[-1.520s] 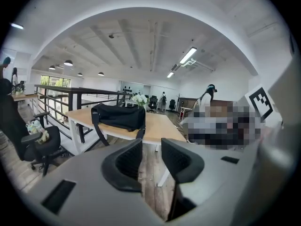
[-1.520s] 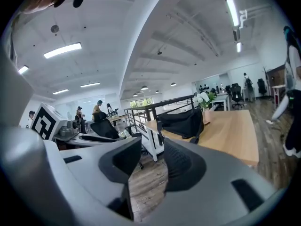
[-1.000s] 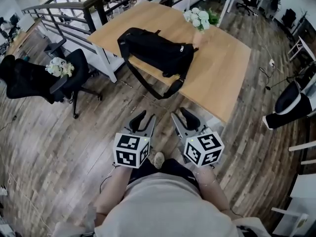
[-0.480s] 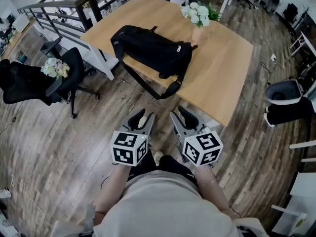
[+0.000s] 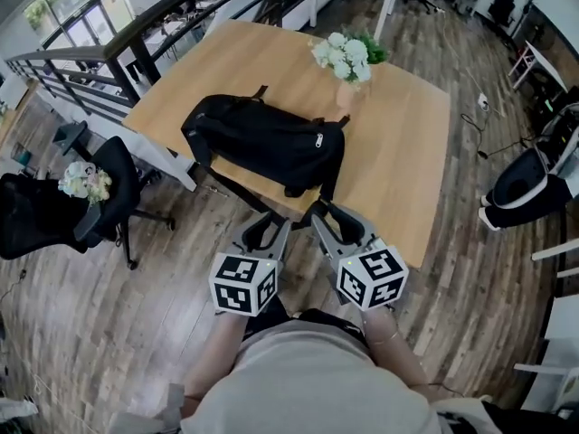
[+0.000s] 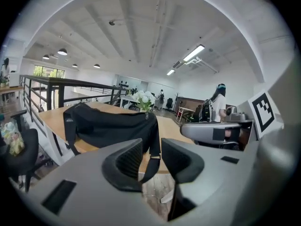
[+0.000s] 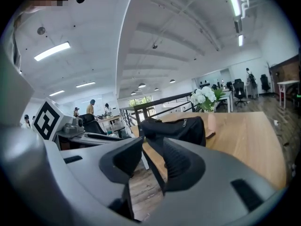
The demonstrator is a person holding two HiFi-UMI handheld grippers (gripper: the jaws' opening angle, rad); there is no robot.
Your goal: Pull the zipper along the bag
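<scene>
A black backpack lies on its side on the wooden table, a silver zipper pull showing near its right end. One strap hangs over the table's near edge. Both grippers are held low in front of that edge, apart from the bag. My left gripper is open and empty, and my right gripper is open and empty too. The left gripper view shows the bag beyond the jaws. Past my right gripper the bag and its zipper pull show.
A vase of white flowers stands on the table just behind the bag. A black office chair with a bouquet stands at the left by a metal railing. Another chair is at the right. People stand far back in the room.
The person has come closer to the table. Both grippers have moved forward and now sit just before its near edge, below the bag. Their jaws look unchanged.
</scene>
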